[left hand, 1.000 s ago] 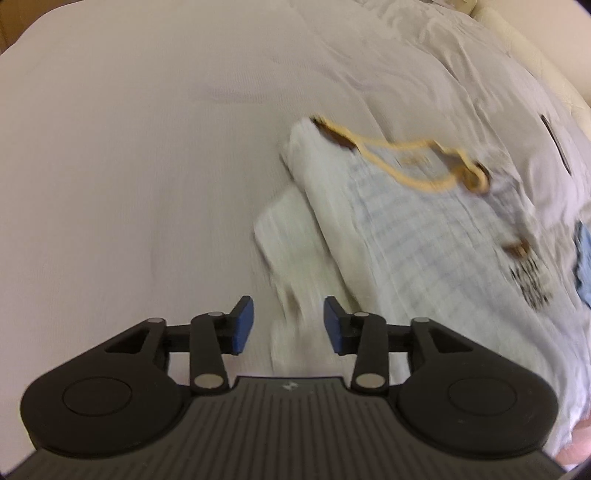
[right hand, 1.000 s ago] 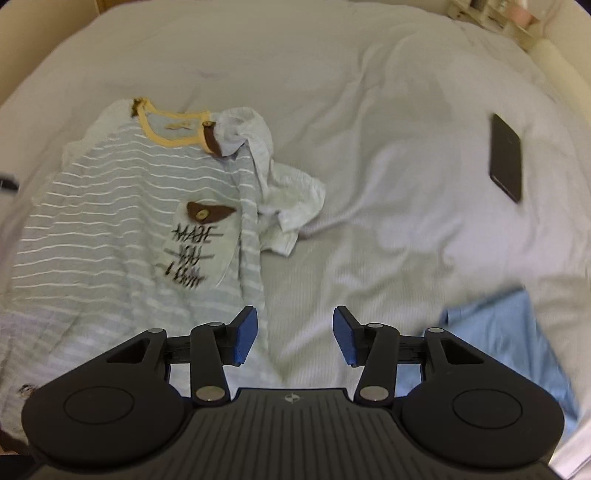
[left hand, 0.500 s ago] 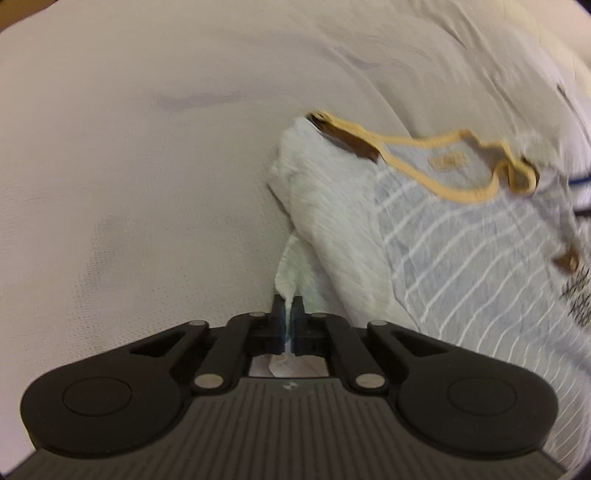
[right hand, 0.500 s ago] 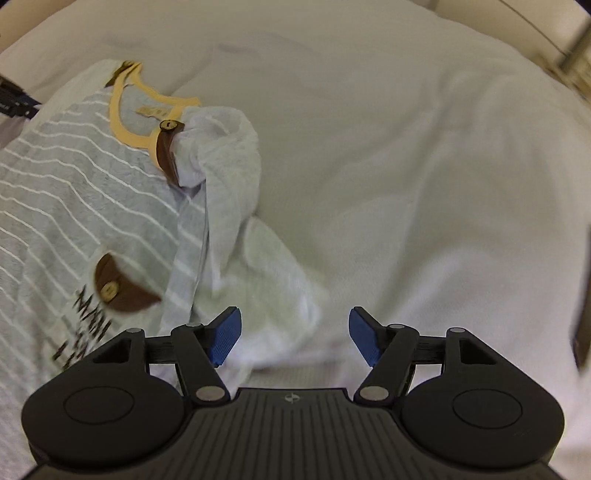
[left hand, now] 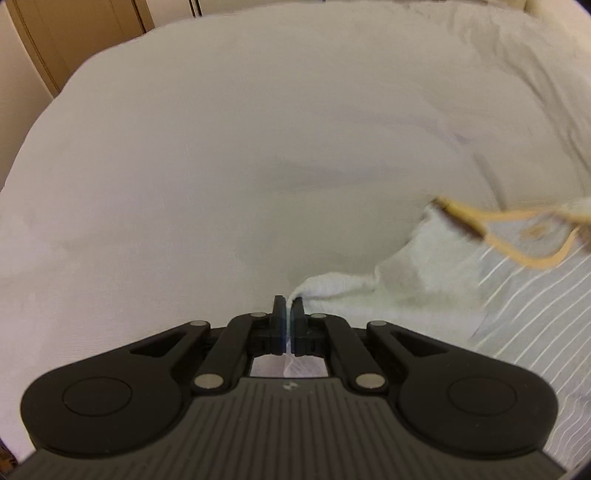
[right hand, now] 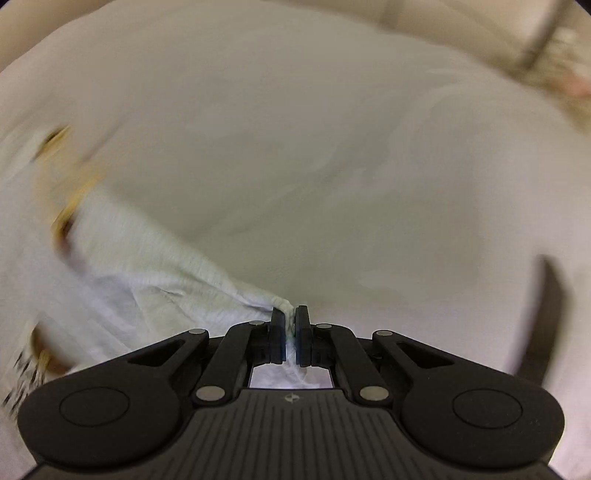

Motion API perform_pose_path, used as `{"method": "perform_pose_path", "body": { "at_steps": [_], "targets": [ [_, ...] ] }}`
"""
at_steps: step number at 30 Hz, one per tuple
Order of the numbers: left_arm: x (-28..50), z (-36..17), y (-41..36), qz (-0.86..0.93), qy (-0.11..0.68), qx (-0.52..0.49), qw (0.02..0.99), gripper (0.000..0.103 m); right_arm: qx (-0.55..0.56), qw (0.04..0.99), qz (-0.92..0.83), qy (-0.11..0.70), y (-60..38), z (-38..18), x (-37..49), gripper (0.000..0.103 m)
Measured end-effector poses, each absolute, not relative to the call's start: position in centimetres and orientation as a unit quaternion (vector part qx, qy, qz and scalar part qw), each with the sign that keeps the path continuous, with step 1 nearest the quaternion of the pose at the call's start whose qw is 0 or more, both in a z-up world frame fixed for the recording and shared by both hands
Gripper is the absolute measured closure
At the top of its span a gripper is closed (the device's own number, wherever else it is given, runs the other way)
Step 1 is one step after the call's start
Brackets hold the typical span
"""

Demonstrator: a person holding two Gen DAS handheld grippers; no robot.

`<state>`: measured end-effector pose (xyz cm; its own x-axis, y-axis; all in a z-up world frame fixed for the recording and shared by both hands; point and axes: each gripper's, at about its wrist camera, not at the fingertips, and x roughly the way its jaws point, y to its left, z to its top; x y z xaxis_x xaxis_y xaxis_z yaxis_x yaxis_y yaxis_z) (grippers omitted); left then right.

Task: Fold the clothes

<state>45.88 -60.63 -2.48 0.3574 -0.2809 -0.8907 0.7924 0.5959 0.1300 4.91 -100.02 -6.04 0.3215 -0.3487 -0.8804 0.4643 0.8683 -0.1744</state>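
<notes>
Left black two-finger gripper clenched on the tip of a white ribbed sleeve, a sliver of cloth pinched between the blue pads; a second ago spread wide above that sleeve, half a second ago shut on it. Right black two-finger gripper likewise clamped on the other white sleeve, cloth bunched in the narrow gap; half a second ago parted just short of it. Beyond each grip, sleeve drawn into a taut ridge back toward the pale blue-grey T-shirt with thin white stripes and a mustard-yellow neckband, lying spread on the white quilted bedcover, no longer slack and crumpled at its sides. To the right of the shirt, near the right view's edge, a dark smear, probably the black phone, though too blurred to be sure. Farther off than the shirt, wooden cupboard doors past the bed's edge. Both sleeves in hand and under tension: likely a spreading of the shirt or a sleeve fold inward, with no finished fold visible.
</notes>
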Motion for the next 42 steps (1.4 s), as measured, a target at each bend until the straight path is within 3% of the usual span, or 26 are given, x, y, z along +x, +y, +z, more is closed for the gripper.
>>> {"method": "perform_pose_path", "body": {
  "at_steps": [3,5,6,11,15,18,20,25,27,28,29,31,34,39,41,42],
  "targets": [
    [45.7,-4.4,-61.7,-0.329,0.472,0.329,0.749,0.103,0.024,0.802,-0.265,0.536,-100.8,-6.3,4.7,0.1],
    [45.7,-4.9,-62.0,-0.316,0.477,0.339,0.747,0.101,0.013,0.784,-0.262,0.563,-101.0,-7.3,5.1,0.082],
    [45.6,-4.6,-62.2,-0.31,0.469,0.342,0.753,0.099,0.009,0.78,-0.268,0.565,-101.0,-7.4,5.1,0.079],
    [45.6,-3.1,-63.1,-0.277,0.425,0.359,0.783,0.091,0.019,0.816,-0.257,0.518,-99.5,-5.5,5.5,0.076],
    [44.8,-2.5,-65.8,-0.323,0.386,0.375,0.778,0.088,-0.014,0.842,-0.227,0.49,-96.4,-4.7,7.1,0.067],
    [43.7,-3.4,-69.5,-0.406,0.384,0.362,0.746,0.07,0.001,0.857,-0.189,0.48,-94.6,-4.6,8.3,0.059],
    [42.7,-4.6,-72.2,-0.456,0.389,0.355,0.718,0.065,-0.02,0.859,-0.13,0.495,-92.6,-5.9,9.6,0.047],
    [41.7,-8.3,-76.9,-0.5,0.405,0.36,0.676,0.066,-0.114,0.836,-0.021,0.537,-88.8,-10.1,13.1,0.047],
    [41.9,-8.4,-77.4,-0.498,0.411,0.349,0.679,0.067,-0.142,0.827,-0.005,0.544,-89.0,-11.3,14.2,0.065],
    [42.3,-8.3,-77.4,-0.496,0.412,0.34,0.685,0.067,-0.136,0.826,-0.008,0.548,-89.9,-11.5,14.9,0.088],
    [42.7,-8.2,-77.6,-0.494,0.414,0.33,0.69,0.067,-0.124,0.835,-0.043,0.534,-91.2,-10.9,15.1,0.096],
    [43.3,-8.0,-77.5,-0.491,0.418,0.316,0.696,0.068,-0.098,0.852,-0.115,0.502,-93.7,-9.6,15.7,0.095],
    [44.0,-8.3,-77.4,-0.499,0.432,0.296,0.691,0.069,-0.03,0.862,-0.206,0.461,-98.1,-7.6,15.7,0.08],
    [45.0,-8.1,-78.0,-0.531,0.455,0.262,0.665,0.07,0.037,0.864,-0.188,0.465,-99.5,-6.9,14.3,0.069],
    [44.9,-8.2,-78.6,-0.541,0.458,0.261,0.656,0.07,0.058,0.869,-0.147,0.469,-98.6,-7.2,14.1,0.052],
    [44.9,-8.1,-78.6,-0.543,0.458,0.264,0.653,0.07,0.063,0.87,-0.129,0.472,-98.2,-7.6,14.4,0.049]
  ]
}}
